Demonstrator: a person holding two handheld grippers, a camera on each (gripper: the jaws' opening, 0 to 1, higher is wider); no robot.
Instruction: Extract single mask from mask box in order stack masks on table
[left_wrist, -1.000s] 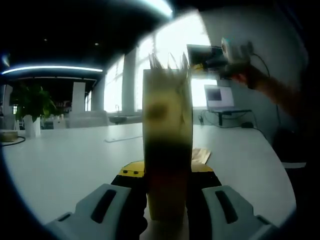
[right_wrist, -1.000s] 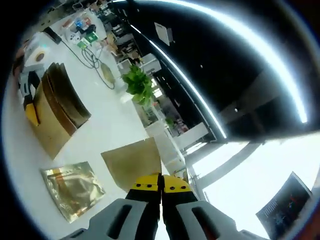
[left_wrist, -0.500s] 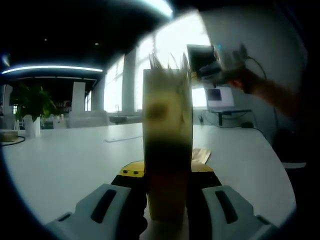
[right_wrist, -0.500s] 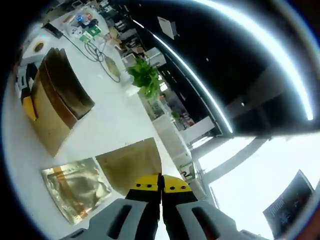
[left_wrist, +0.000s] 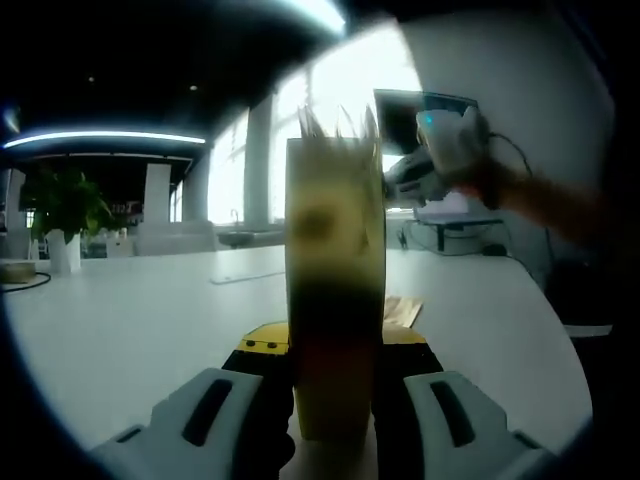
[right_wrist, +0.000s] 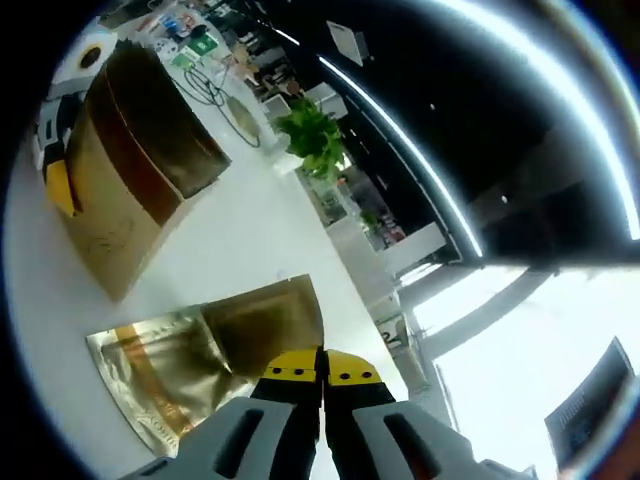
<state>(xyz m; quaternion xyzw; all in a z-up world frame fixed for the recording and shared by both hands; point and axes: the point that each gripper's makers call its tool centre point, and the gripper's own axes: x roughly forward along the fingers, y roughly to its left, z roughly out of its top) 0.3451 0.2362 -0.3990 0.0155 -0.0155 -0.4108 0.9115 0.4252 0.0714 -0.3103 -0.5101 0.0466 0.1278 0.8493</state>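
Mask pouch (right_wrist: 265, 325), flat and golden-brown, is pinched by one corner between the right gripper's (right_wrist: 322, 372) yellow-tipped jaws, which are pressed together on it; the pouch fans out up and to the left of the tips. Just beyond it, partly under its edge, a shiny foil pouch (right_wrist: 160, 370) lies flat on the white table (right_wrist: 235, 240). Further out to the upper left stands the brown mask box (right_wrist: 125, 180), with the left gripper showing as a yellow and grey patch at its left edge.

In the left gripper view the mask box (left_wrist: 335, 300) rises upright straight ahead of the left gripper (left_wrist: 332, 352), clamped between its two jaws, with jagged pouch ends sticking out of its top. To the right of the jaws, low behind the box, a pouch (left_wrist: 402, 312) lies on the table (left_wrist: 140, 320). Up and to the right, above the table, the right gripper (left_wrist: 440, 155) shows in a person's hand. Far left of the jaws a green plant (left_wrist: 62, 205) sits at the table's edge
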